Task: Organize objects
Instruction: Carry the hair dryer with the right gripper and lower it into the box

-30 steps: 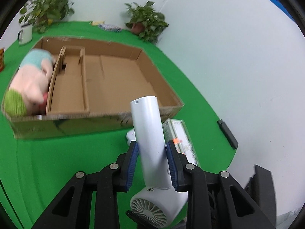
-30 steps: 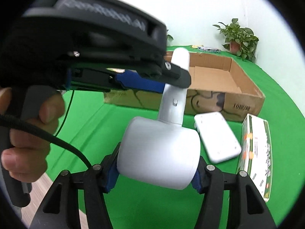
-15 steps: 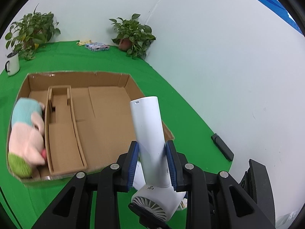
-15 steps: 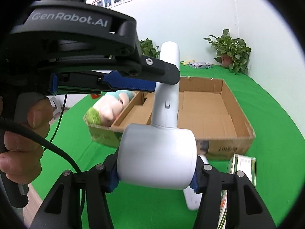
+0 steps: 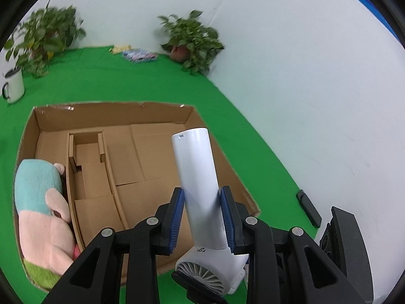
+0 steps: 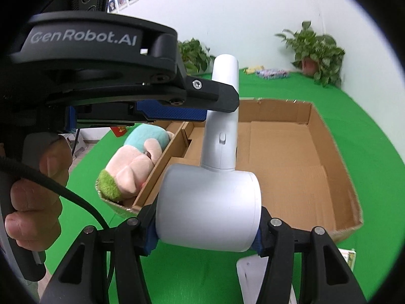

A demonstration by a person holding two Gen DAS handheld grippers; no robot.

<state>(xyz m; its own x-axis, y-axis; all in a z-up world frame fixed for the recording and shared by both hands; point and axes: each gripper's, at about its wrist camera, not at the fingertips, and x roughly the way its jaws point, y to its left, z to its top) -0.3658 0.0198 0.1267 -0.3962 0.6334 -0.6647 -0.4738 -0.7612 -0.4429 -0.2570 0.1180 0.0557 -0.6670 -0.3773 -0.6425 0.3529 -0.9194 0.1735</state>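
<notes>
a white hair dryer (image 5: 197, 177) is carried above the near right part of a cardboard box (image 5: 114, 109) on the green cloth (image 5: 126, 83), clamped from both ends: the left gripper (image 5: 202, 215) is closed on its handle, the right gripper (image 6: 206, 225) holds its round barrel (image 6: 207, 202) between its pads. the handle's long axis runs up and away over the box's wide right compartment (image 5: 141, 157), which lies bare directly below and ahead; lowering looks the likely next move. at far left a plush toy (image 5: 43, 207) fills the narrow compartment, with a cardboard divider (image 5: 73, 177) between it and the middle section. a mug (image 5: 14, 87), potted plants (image 5: 192, 40) and a small black object (image 5: 308, 207) stand well apart, nothing blocking the drop.
</notes>
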